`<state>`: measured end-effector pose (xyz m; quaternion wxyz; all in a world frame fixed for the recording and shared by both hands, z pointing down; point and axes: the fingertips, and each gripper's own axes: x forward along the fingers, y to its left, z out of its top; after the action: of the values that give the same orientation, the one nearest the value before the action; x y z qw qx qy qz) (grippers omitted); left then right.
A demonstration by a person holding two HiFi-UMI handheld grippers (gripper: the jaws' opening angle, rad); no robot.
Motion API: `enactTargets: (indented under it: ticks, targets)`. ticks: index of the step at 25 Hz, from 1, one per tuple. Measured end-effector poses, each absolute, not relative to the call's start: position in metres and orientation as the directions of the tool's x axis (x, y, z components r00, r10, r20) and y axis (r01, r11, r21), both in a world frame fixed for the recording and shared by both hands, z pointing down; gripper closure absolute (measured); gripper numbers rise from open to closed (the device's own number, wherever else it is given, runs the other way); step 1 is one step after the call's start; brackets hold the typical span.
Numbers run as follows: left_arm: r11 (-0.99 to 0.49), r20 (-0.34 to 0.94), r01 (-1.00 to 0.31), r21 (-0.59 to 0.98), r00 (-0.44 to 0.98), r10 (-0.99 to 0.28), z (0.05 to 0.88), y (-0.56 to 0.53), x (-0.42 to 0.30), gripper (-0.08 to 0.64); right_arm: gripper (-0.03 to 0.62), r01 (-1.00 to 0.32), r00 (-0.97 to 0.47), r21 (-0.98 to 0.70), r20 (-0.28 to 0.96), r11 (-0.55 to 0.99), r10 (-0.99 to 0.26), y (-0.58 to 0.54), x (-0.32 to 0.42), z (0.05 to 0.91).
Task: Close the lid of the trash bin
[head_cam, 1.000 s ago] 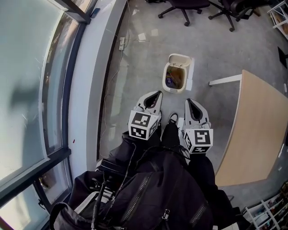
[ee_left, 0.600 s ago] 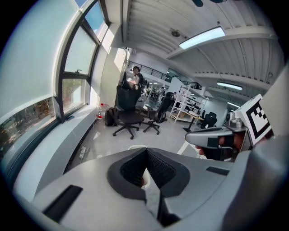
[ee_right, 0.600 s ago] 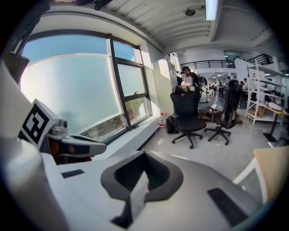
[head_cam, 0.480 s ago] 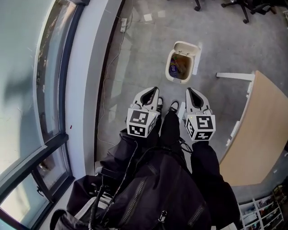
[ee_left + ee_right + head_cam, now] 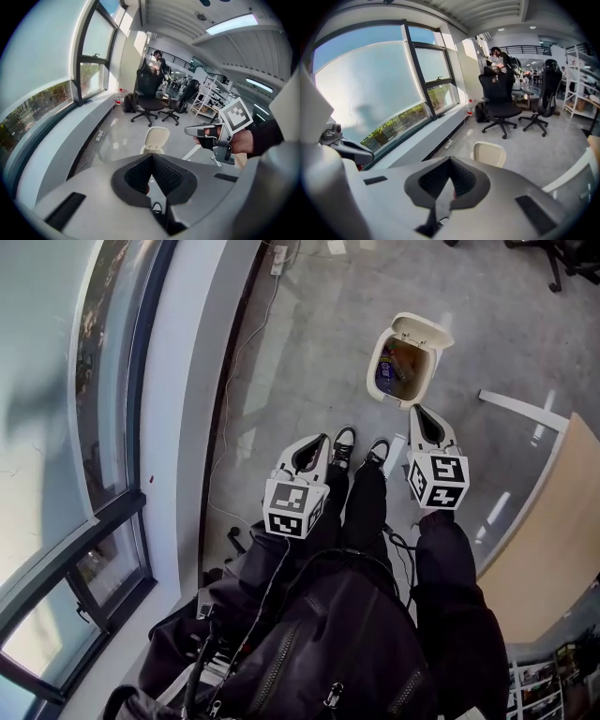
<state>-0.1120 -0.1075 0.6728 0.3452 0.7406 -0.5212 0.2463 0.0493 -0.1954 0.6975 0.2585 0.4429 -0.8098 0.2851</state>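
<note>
Currently, trash bin [image 5: 375,382]: on the grey floor [image 5: 309,352], ahead of the person's shoes [image 5: 343,439] and near the corner of a pale desk [image 5: 553,512]; open, with dark contents inside.
lid [image 5: 424,330]: swung up on the bin's far side, standing near upright; in both gripper views it shows as a cream panel facing the jaws.
left gripper [image 5: 322,440]: held low over the legs, well apart from the bin; jaws pressed together at the tips, nothing between them.
right gripper [image 5: 418,410]: the nearer one, tips just short of the bin's near rim, not touching; jaws likewise closed on nothing.
handling (judged): lid looks like thin, stiff plastic, light, on a free hinge; no pinch needed. Closed tips set against its upper edge should tip it forward.
risk (judged): bin appears light and the floor smooth, so a hard push may slide or topple it; a dropped lid would slam.
</note>
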Motion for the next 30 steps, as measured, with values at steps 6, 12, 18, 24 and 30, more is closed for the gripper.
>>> enactTargets:
  ticks: [6, 12, 18, 24, 30]
  targets:
    - [-0.193, 0.747, -0.942, 0.274, 0.335, -0.575, 0.702, -0.111, -0.116, 0.560, 0.588, -0.856, -0.484, -0.254, 0.700, 0.450, -0.526, -0.192, 0.038, 0.732]
    - [-0.185, 0.778, -0.945, 0.271, 0.328, -0.535, 0.735, -0.115, -0.122, 0.560, 0.588, -0.858, -0.475, -0.261, 0.731, 0.443, -0.490, -0.198, 0.037, 0.765]
    - [-0.162, 0.800, -0.947, 0.278, 0.322, -0.507, 0.757, -0.113, -0.126, 0.560, 0.588, -0.860, -0.463, -0.244, 0.741, 0.447, -0.486, -0.220, 0.044, 0.791]
    - [-0.142, 0.813, -0.949, 0.281, 0.314, -0.491, 0.769, -0.108, -0.132, 0.560, 0.588, -0.873, -0.428, -0.183, 0.731, 0.452, -0.531, -0.279, 0.060, 0.799]
    - [-0.120, 0.824, -0.950, 0.289, 0.310, -0.474, 0.783, -0.102, -0.134, 0.560, 0.588, -0.879, -0.398, -0.130, 0.729, 0.459, -0.557, -0.328, 0.073, 0.816]
